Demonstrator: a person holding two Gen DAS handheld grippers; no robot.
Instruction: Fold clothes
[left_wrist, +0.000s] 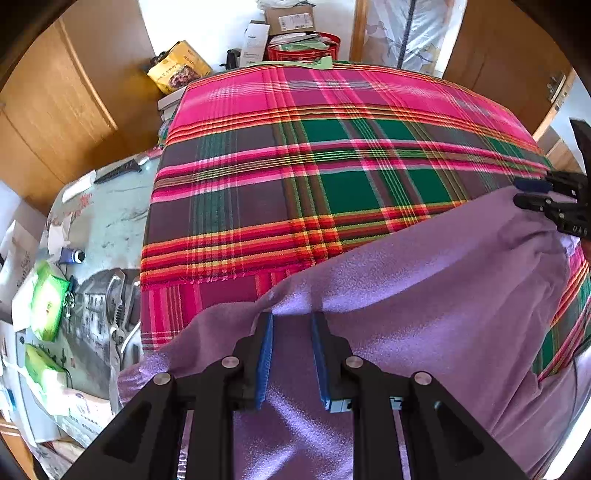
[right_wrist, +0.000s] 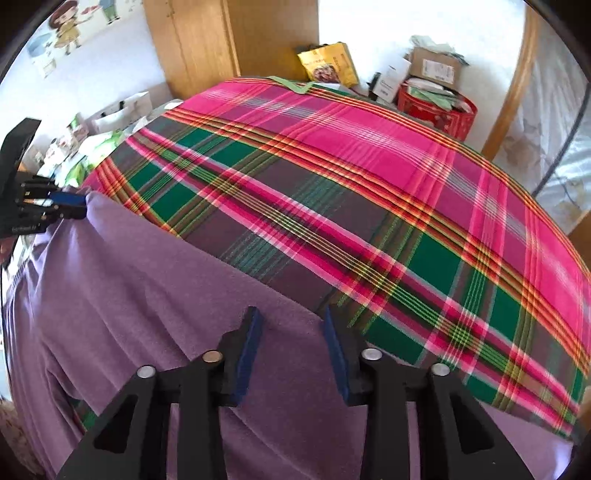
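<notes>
L gripper (left_wrist: 291, 321) pinches the near-left edge of the purple garment (left_wrist: 424, 295) — garment lies across the near part of the plaid cloth (left_wrist: 295, 155). R gripper (right_wrist: 291, 314) sits at its right edge, pads apparently closed on fabric — hard to confirm.

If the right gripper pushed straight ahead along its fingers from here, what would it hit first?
Most likely the purple garment: the right gripper points steeply down with that fabric's edge between its fingers. The plaid cloth lies just beyond, under the garment. Depth is hard to judge in this fisheye view.
</notes>
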